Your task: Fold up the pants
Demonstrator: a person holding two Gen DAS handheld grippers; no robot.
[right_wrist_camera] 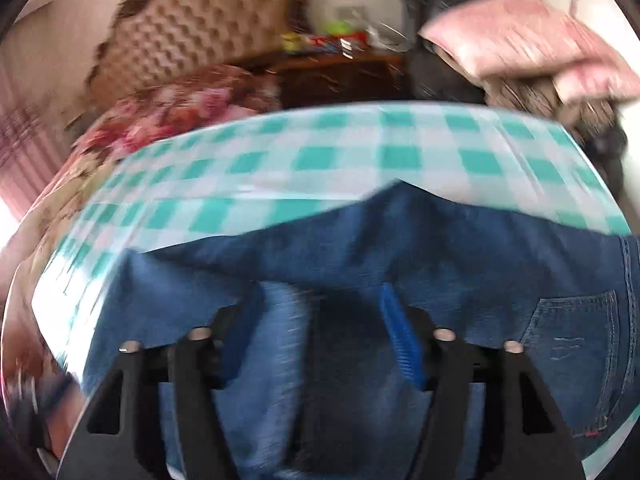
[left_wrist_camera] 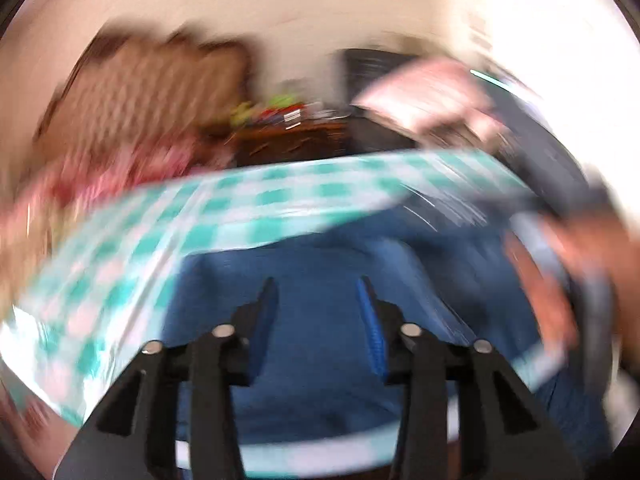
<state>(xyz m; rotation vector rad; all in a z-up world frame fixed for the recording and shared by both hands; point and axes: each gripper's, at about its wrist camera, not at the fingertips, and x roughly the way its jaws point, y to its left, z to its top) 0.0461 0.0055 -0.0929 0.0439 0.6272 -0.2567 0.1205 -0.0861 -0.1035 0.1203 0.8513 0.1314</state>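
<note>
Both tongs appear to be between folds, having let go of the jeans; the left gripper and the right gripper both stand apart, nothing clamped; the denim lies just beneath and ahead of them on the checked cloth; next, each must probably descend and pinch an edge.

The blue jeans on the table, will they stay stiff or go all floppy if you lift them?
Probably floppy: the jeans lie soft and creased on the checked cloth. Likely a bit heavy, since the denim looks thick, with a stitched pocket. They shouldn't slip much.
</note>
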